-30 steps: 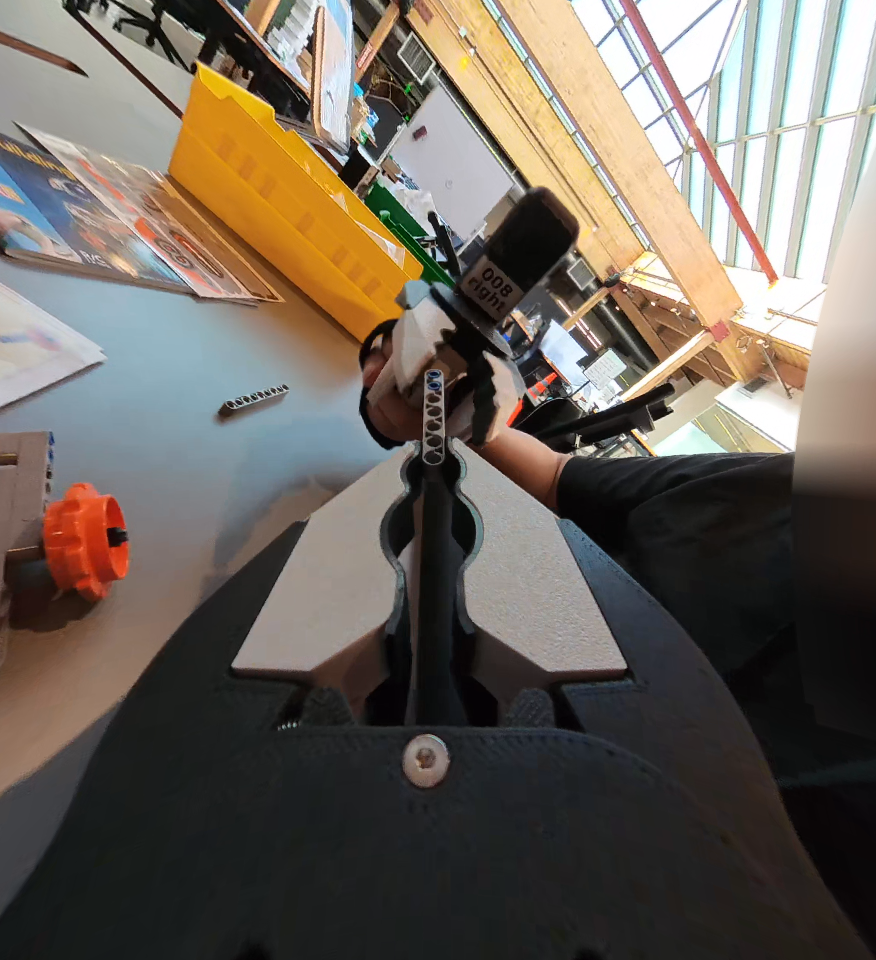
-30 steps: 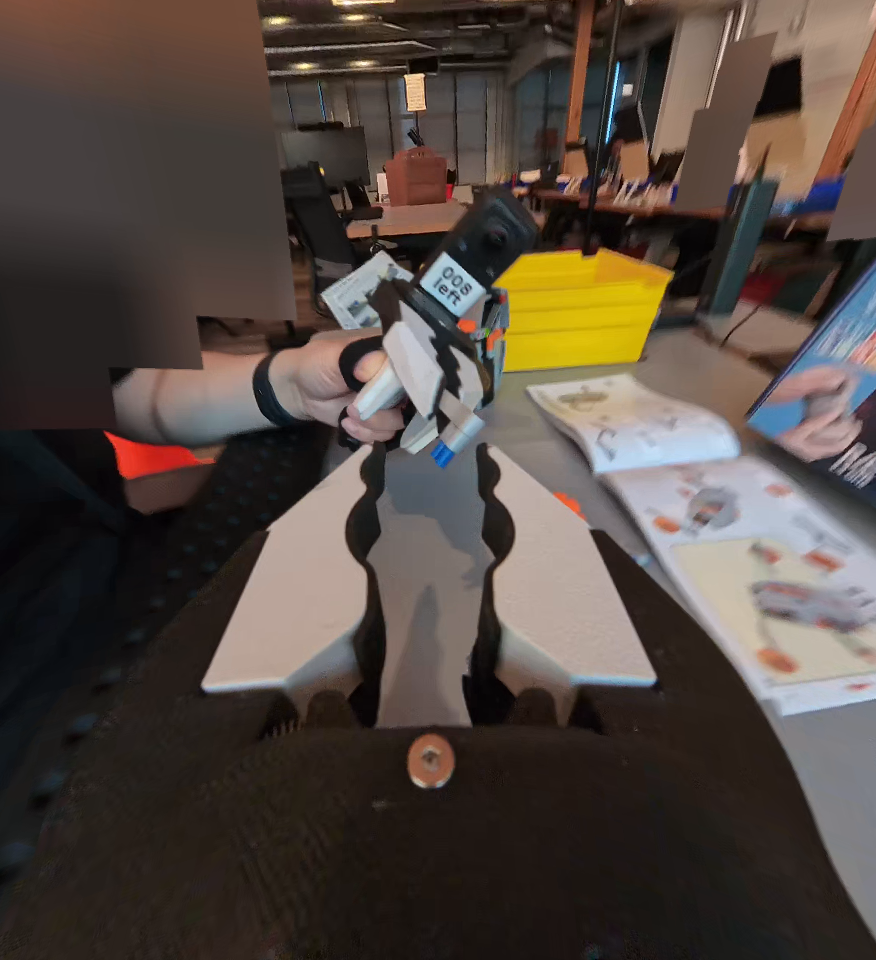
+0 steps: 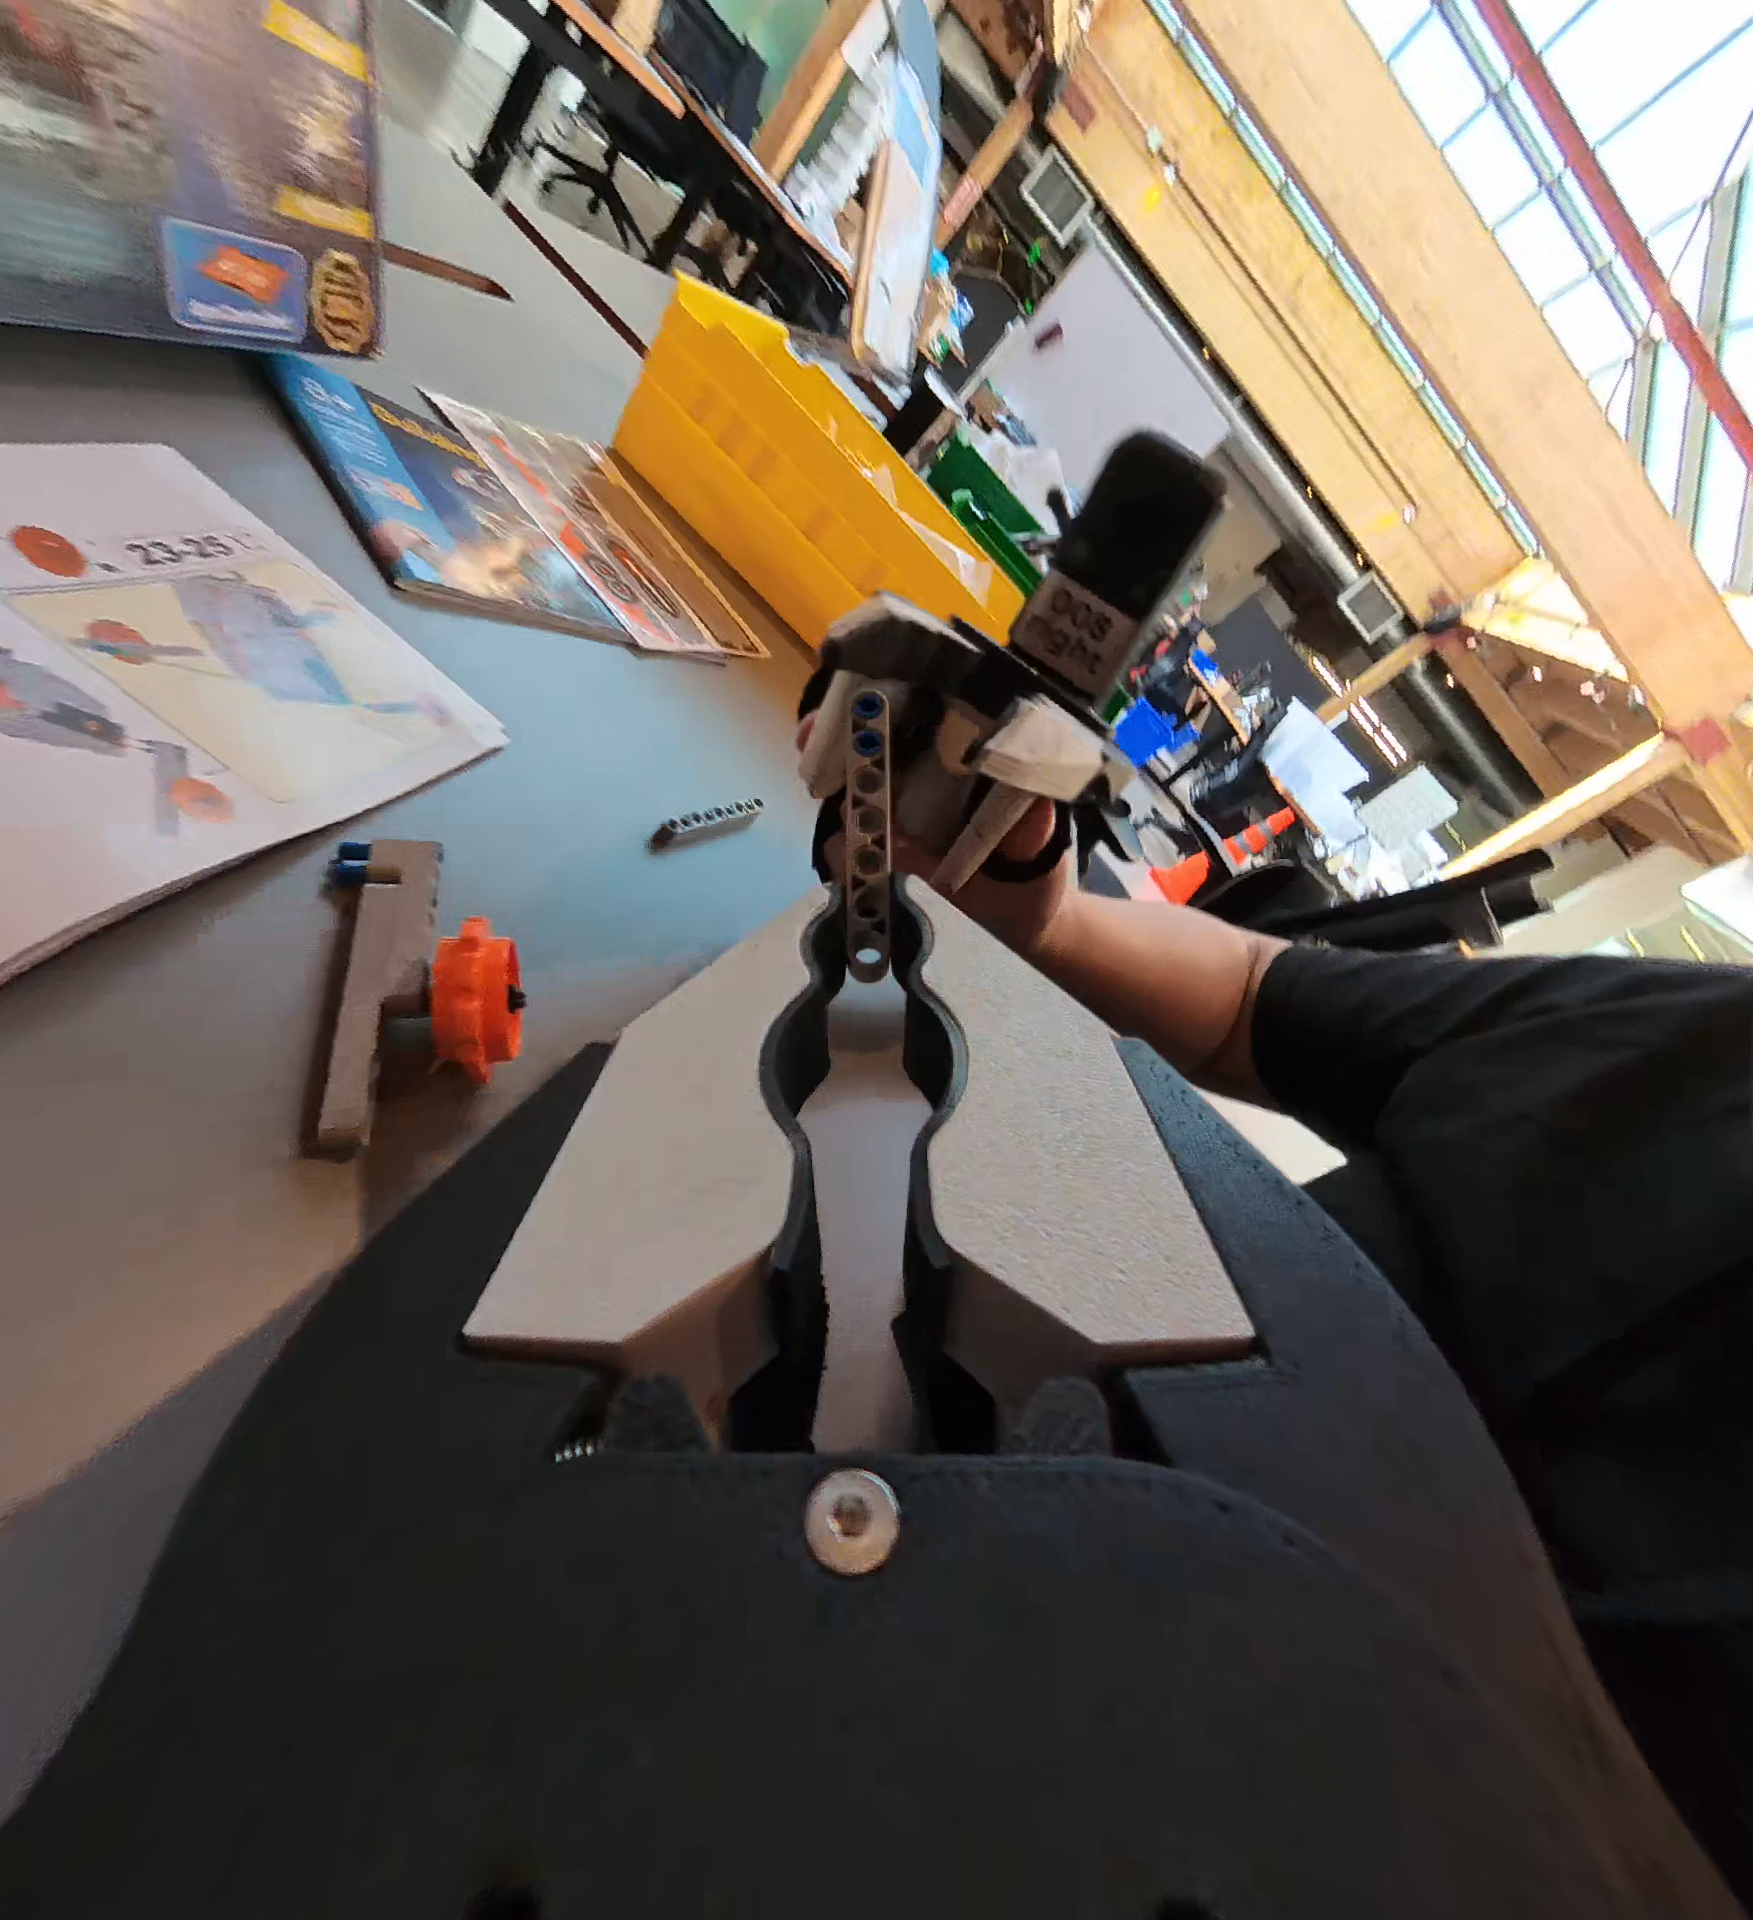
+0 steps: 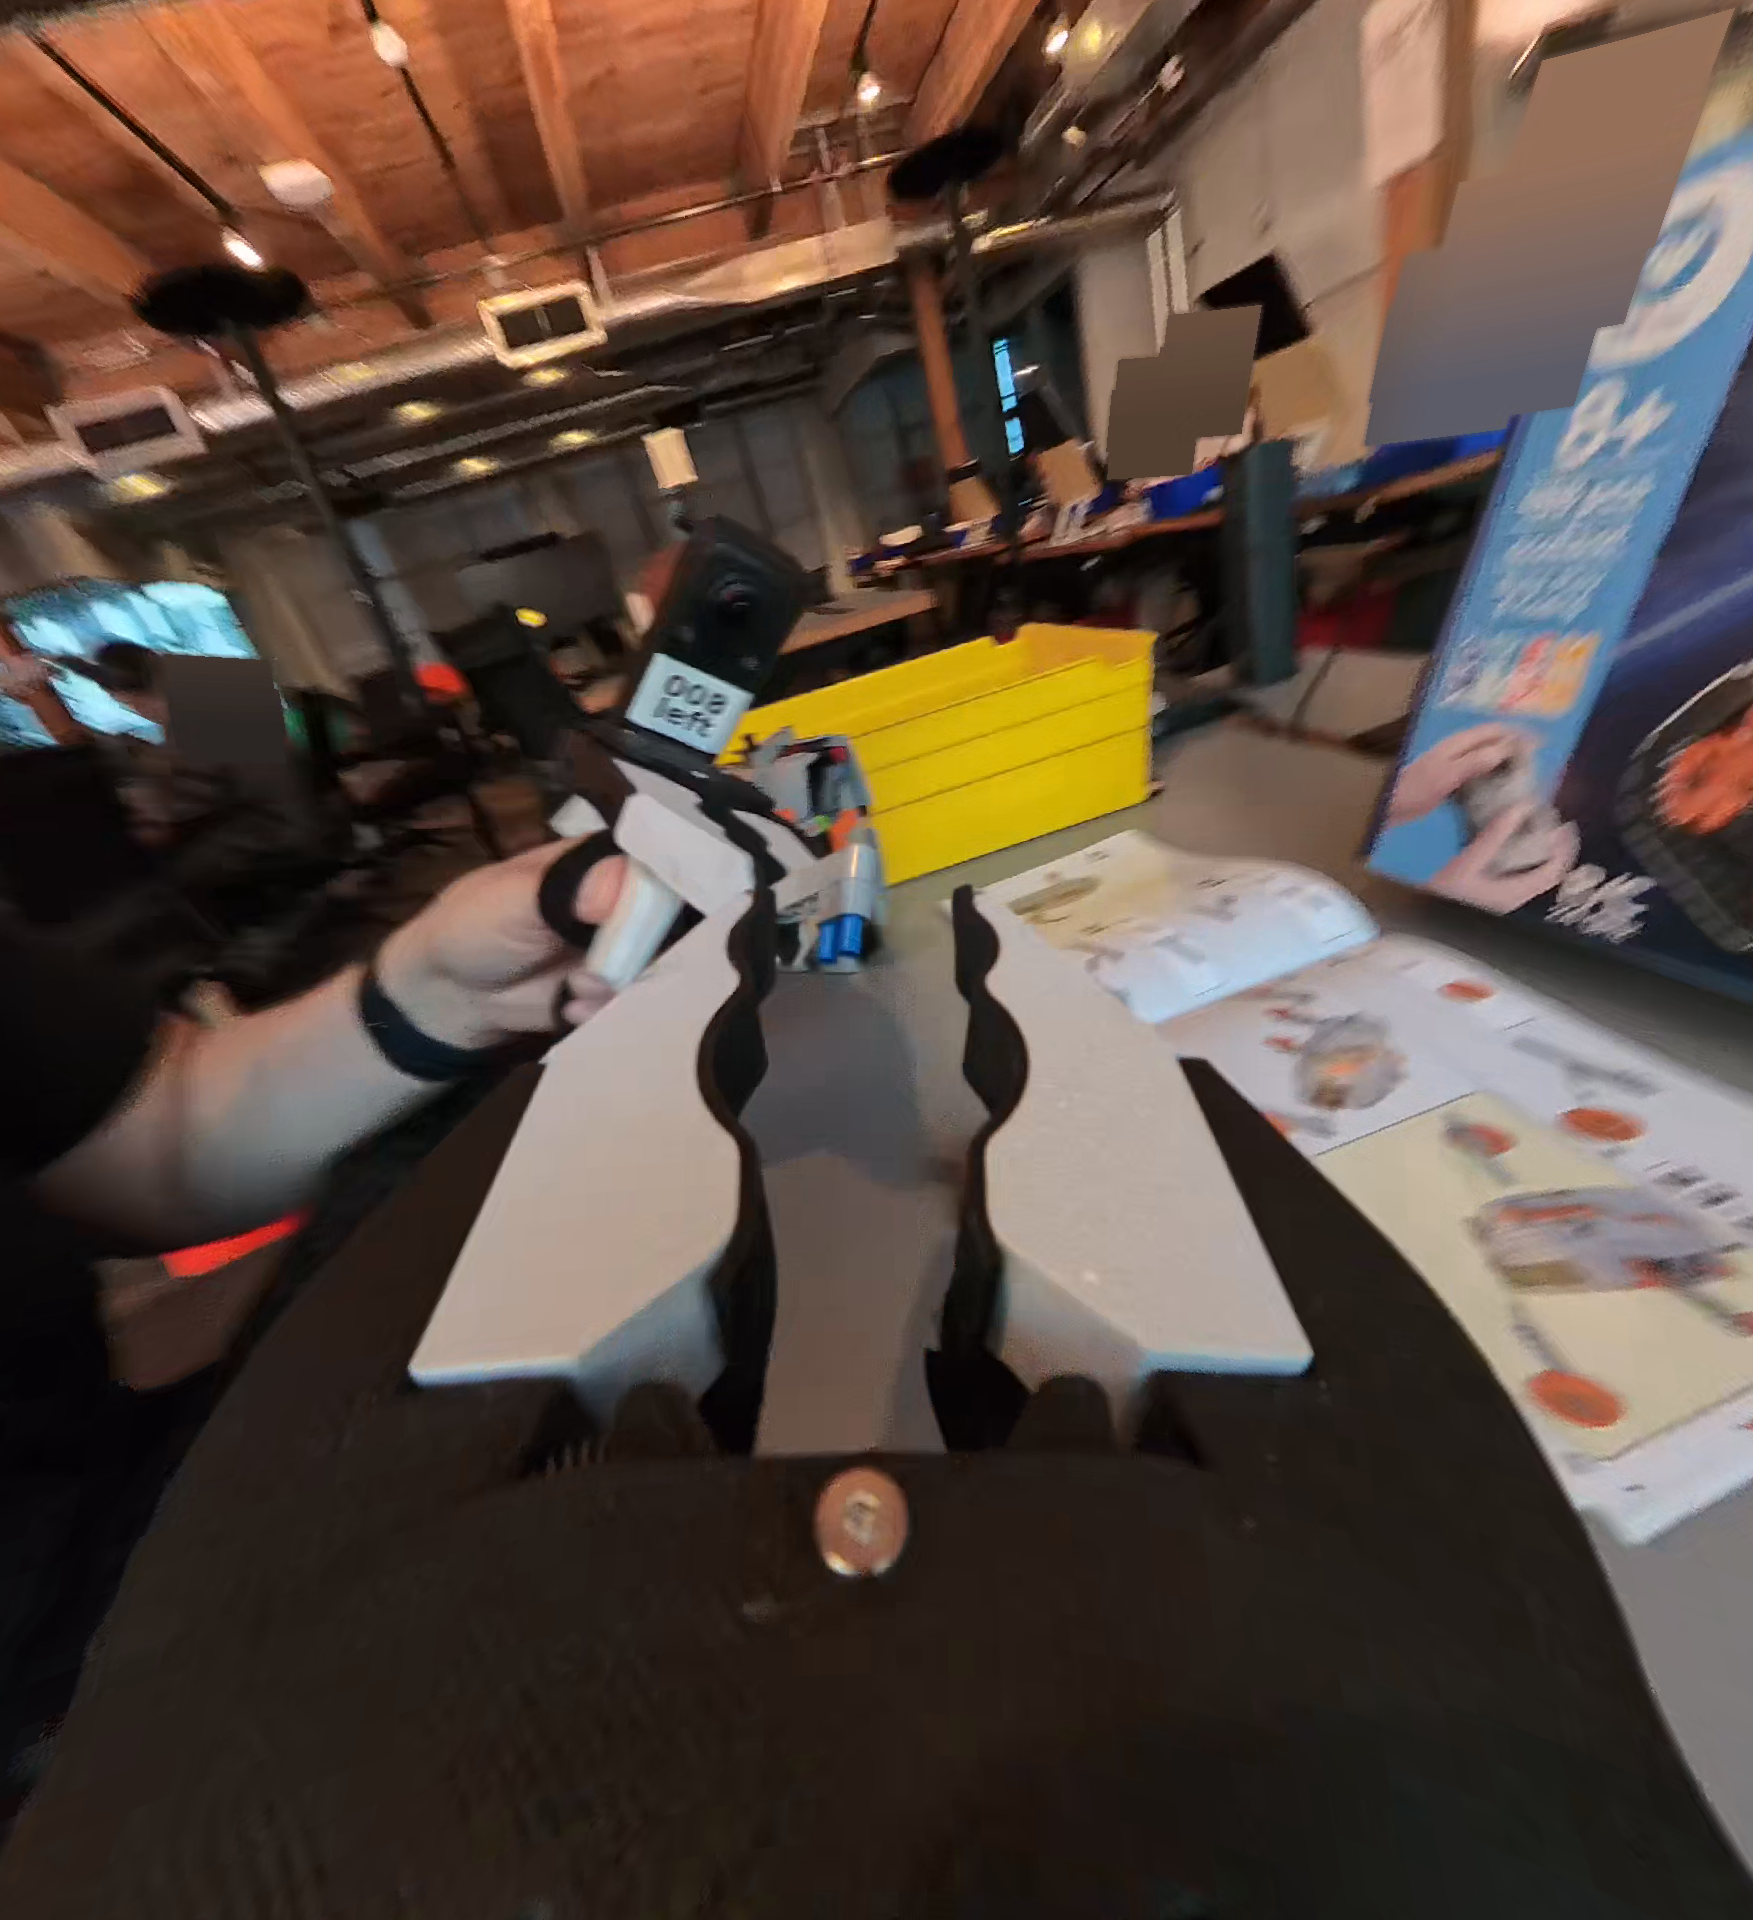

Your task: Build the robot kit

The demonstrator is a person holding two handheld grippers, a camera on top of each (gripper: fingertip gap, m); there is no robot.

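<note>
Now, left wrist view: left gripper [image 3: 867, 914] pinching a grey holed beam [image 3: 867, 821] with blue pins, swung clear of the orange-geared assembly [image 3: 415, 997] on the surface [image 3: 591, 727]. Right wrist view: right gripper [image 4: 861, 914] spread wider than before, empty.

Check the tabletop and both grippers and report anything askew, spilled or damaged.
Nothing looks spilled or broken. The left gripper pinches a grey holed beam only by its bottom end, so it sticks out far past the jaws. A second loose beam lies alone on the table. The right gripper is open and holds nothing.
</note>
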